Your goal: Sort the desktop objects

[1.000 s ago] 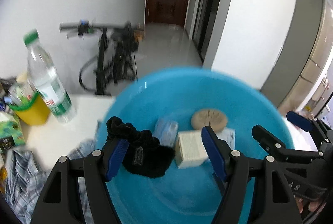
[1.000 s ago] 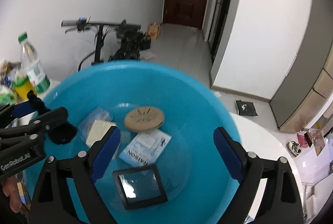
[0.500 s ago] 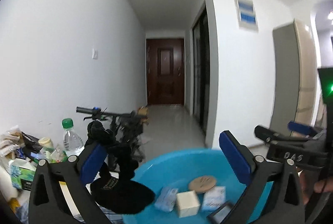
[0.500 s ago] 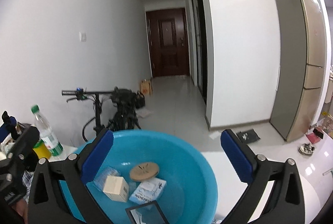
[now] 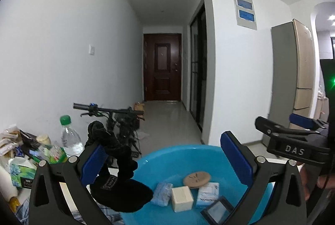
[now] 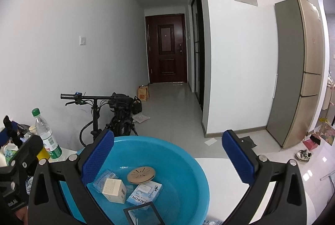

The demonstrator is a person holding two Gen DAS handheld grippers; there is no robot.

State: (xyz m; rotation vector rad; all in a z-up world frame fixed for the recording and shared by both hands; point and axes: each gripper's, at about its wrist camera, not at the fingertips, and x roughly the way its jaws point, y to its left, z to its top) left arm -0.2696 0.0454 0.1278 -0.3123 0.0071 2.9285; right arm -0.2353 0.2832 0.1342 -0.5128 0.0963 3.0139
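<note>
A blue basin [image 5: 180, 156] [image 6: 188, 174] holds a beige box [image 5: 181, 198] [image 6: 114, 190], a round tan disc [image 5: 196, 178] [image 6: 141, 173], a white-and-blue packet [image 6: 144, 193], a clear-wrapped pack [image 5: 161, 193] and a black-framed mirror [image 6: 144, 215]. My left gripper [image 5: 165, 157] is wide open above the basin. A black sock-like cloth [image 5: 117, 174] hangs from its left finger [image 5: 92, 162], draped over it, not clamped. My right gripper [image 6: 167, 157] is open and empty over the basin.
At the left stand a green-capped water bottle [image 5: 70, 139] [image 6: 45, 139], a tissue box [image 5: 19, 171], snack packets and a plaid cloth [image 5: 23, 210]. A bicycle [image 6: 113, 118] leans past the table. White tabletop [image 6: 272, 179] extends right of the basin.
Both grippers have lifted up and tilted away from the basin. The left one opened wider and carried the black cloth up out of the basin on its left finger.
</note>
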